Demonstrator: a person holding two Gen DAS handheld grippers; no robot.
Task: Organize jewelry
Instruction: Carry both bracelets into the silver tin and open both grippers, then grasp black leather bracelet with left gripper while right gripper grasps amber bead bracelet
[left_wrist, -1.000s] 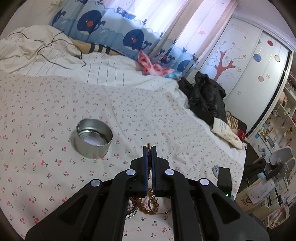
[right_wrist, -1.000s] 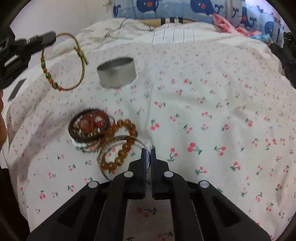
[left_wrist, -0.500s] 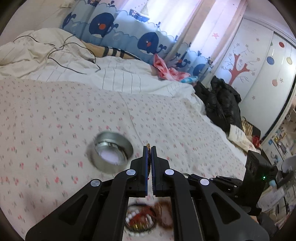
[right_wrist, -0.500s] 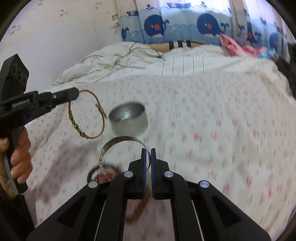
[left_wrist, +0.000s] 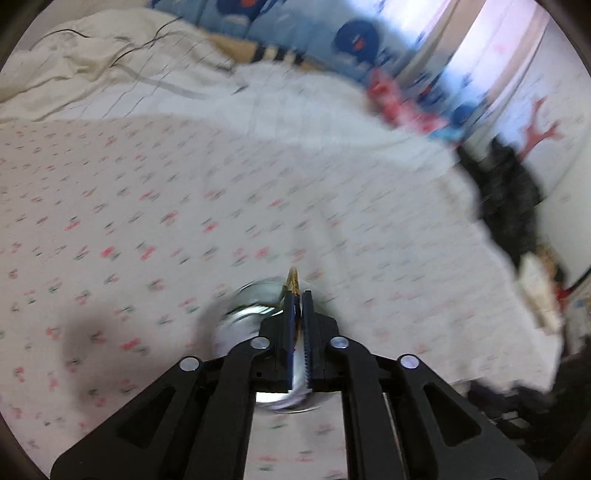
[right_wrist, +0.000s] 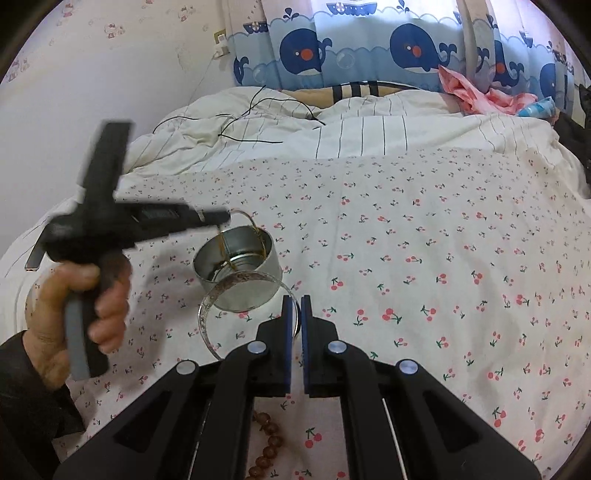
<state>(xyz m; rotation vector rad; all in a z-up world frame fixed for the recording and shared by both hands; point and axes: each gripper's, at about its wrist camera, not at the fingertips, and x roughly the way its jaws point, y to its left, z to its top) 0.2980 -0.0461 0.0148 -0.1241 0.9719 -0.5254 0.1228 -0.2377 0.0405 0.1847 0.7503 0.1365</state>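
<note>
Swung over, left gripper (right_wrist: 221, 218) pinches cord bracelet (right_wrist: 242, 240) dangling into tin (right_wrist: 236, 273); right gripper (right_wrist: 295, 306) clamps bangle (right_wrist: 236, 280).

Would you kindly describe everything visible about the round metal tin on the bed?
The tin is a low, round, lidless can of shiny silver metal, standing upright on the cherry-print sheet. The thin cord bracelet held by the left gripper hangs into its open top. The silver bangle in the right gripper overlaps its near wall.

Nothing here carries writing I can read (the whale curtain (right_wrist: 406, 48) shows only pictures, no words or numbers).
</note>
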